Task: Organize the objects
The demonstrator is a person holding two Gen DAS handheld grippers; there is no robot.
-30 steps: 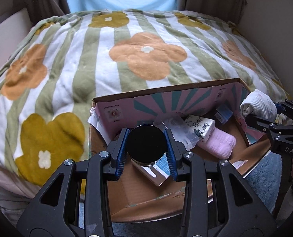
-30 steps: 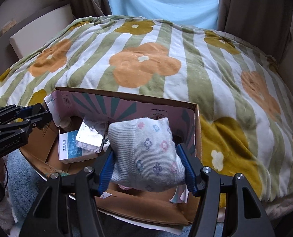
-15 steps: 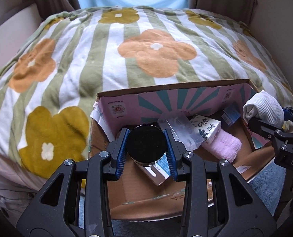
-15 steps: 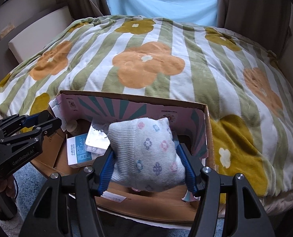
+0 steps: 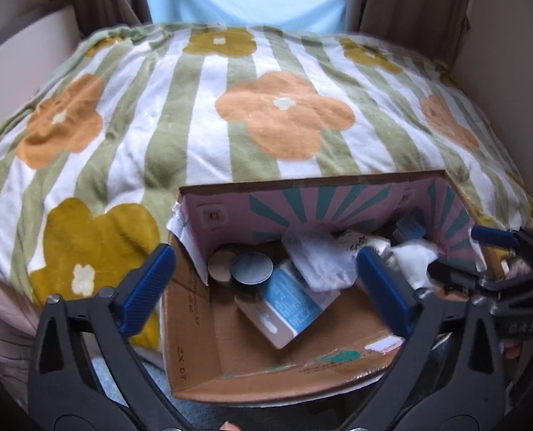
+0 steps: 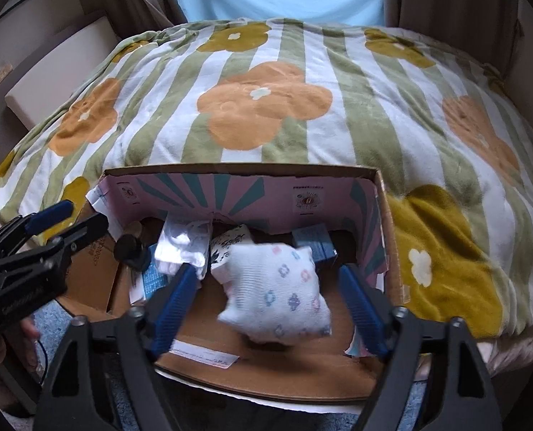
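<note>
An open cardboard box (image 5: 194,330) with a pink and teal inner wall sits against the bed; it also shows in the right wrist view (image 6: 383,237). My left gripper (image 5: 266,287) is open above the box's left part. A round dark-lidded jar (image 5: 251,269) lies below it in the box, free of the fingers; it shows in the right wrist view (image 6: 131,248) too. My right gripper (image 6: 270,301) is open over the box's right part. A rolled white sock bundle (image 6: 277,294) with small coloured flowers is blurred between the open fingers, apart from both.
A blue and white carton (image 5: 288,305), a clear plastic packet (image 5: 316,258) and a small blue box (image 6: 313,244) lie in the box. A striped flower blanket (image 5: 266,115) covers the bed behind. Blue carpet (image 6: 51,323) lies below. My right gripper shows in the left wrist view (image 5: 499,269).
Both grippers have opened. The left one let go of the jar, which now lies in the box. The right one let go of the sock bundle, which is dropping into the box.
</note>
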